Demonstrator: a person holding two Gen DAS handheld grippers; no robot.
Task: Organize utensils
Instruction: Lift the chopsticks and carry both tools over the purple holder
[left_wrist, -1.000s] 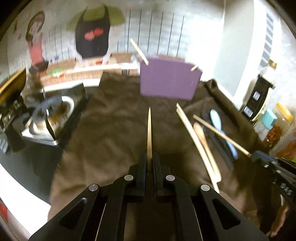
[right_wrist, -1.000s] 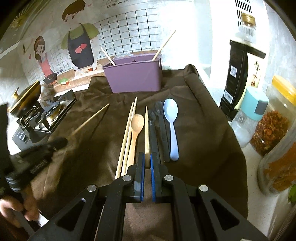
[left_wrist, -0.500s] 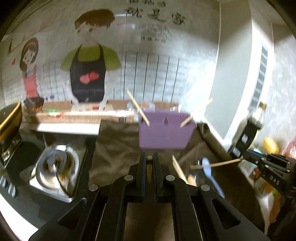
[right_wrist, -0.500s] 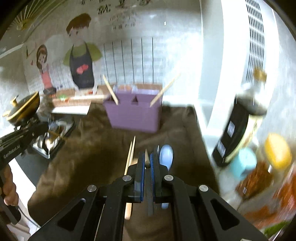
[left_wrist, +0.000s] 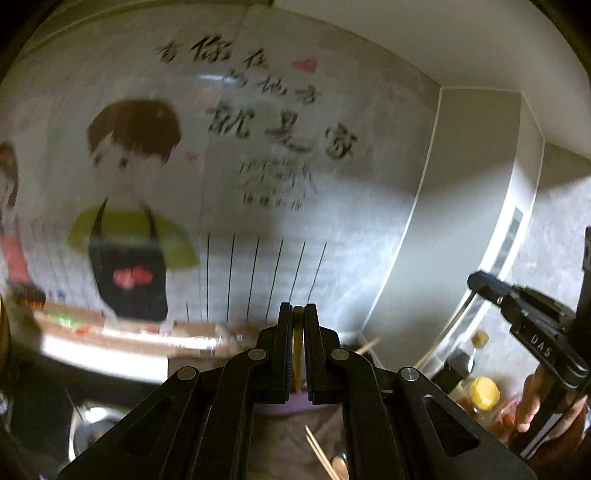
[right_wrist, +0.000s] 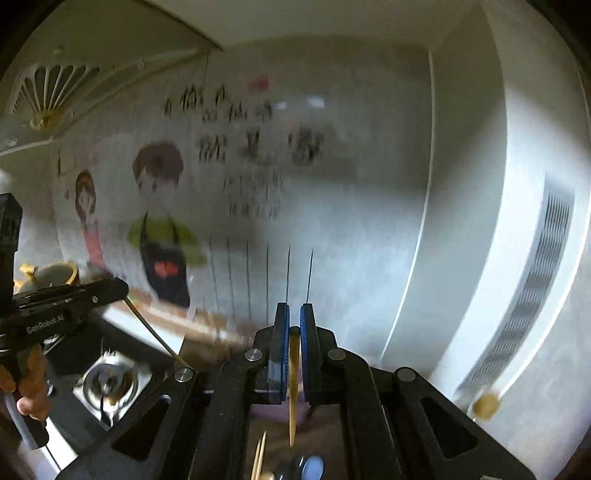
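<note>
Jaws of both grippers, left gripper (left_wrist: 298, 317) and right gripper (right_wrist: 294, 325), are nearly closed, each clamping one thin wooden chopstick. Left's chopstick (left_wrist: 297, 354) sits low centre between the pads; right's chopstick (right_wrist: 293, 387) hangs downward.

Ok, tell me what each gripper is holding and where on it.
Left gripper pinches a wooden chopstick near one end, the rest hanging below. Right gripper grips another chopstick the same way, tip pointing down.

You held a pale yellow chopstick (left_wrist: 297, 354) in black fingers (left_wrist: 284, 350); your other gripper's pads (right_wrist: 283, 354) were blue.
</note>
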